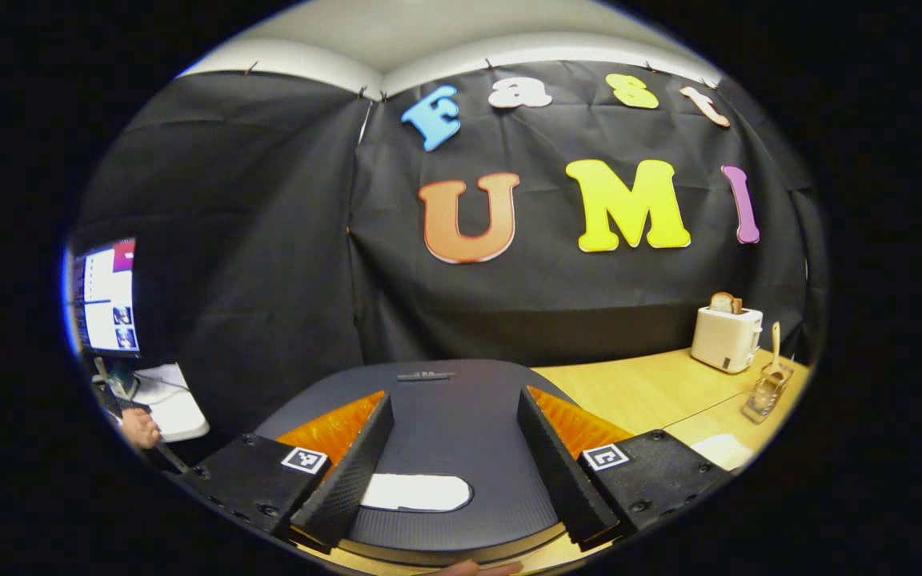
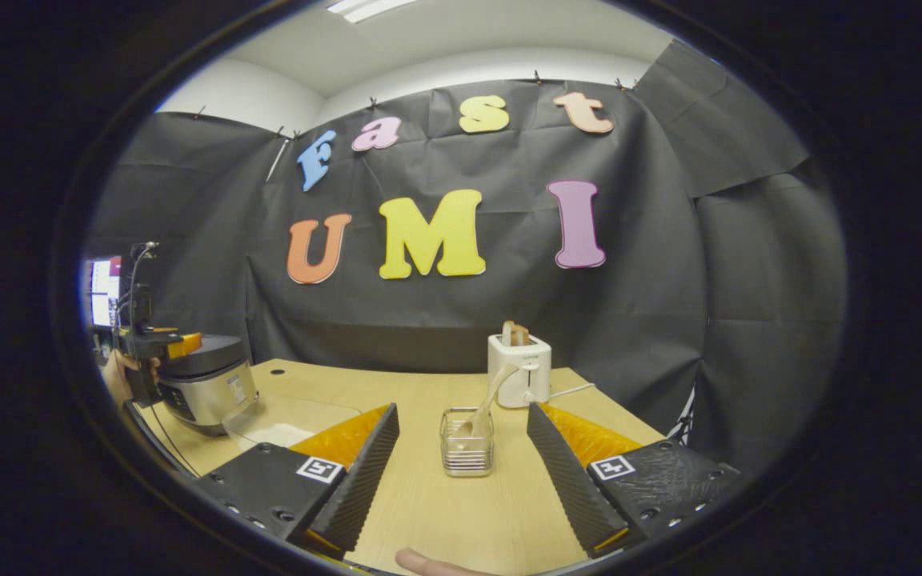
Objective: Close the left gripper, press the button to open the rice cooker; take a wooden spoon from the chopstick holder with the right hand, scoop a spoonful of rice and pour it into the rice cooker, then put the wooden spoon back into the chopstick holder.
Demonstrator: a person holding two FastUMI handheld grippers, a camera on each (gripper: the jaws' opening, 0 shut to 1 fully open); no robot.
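Left gripper view
- Left gripper [image 1: 454, 472]: jaws wide apart, hanging just above the dark lid of the rice cooker [image 1: 445, 400], gripping nothing.
- Lid: closed; a pale oval patch [image 1: 415, 492] lies between the fingers, possibly the button, though the angle is too flat to be sure.
- Table [image 1: 629, 392]: light wood, to the right of the cooker.
- Chopstick holder [image 1: 765, 394]: clear, far right on the table, with the wooden spoon [image 1: 775, 340] standing in it.
- Toaster [image 1: 726, 338]: white, just behind the holder, bread poking up.
- Monitor [image 1: 105, 296]: far left, lit.

Right gripper view
- Right gripper [image 2: 461, 472]: jaws spread wide, empty, above the table.
- Chopstick holder [image 2: 467, 442]: straight ahead between the fingers, not touched by them.
- Wooden spoon [image 2: 487, 404]: inside the holder, handle leaning right toward the toaster [image 2: 519, 370].
- Rice cooker [image 2: 203, 382]: far left, lid down, the left gripper [image 2: 158, 346] above it.
- Clear container [image 2: 289, 422]: beside the cooker, something white in it.
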